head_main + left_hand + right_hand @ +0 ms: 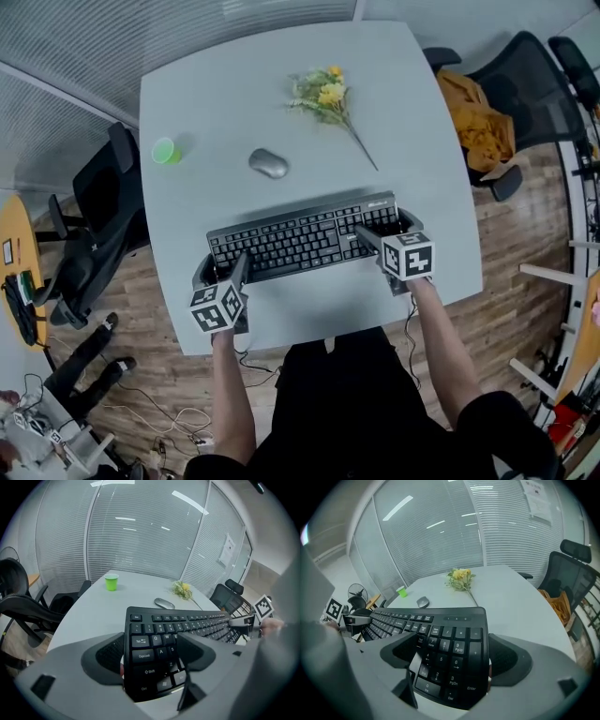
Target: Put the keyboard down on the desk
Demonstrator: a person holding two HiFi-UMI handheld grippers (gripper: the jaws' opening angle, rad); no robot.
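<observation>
While left gripper and right gripper clamp the keyboard ends, uneven release could kick it into the mouse at 11 o'clock.

hidden | keyboard ends | partly under left claw, right claw

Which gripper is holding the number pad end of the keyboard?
The right gripper: number keys and Enter sit between its jaws. The left gripper holds the keyboard at Caps Lock and Shift.
</observation>
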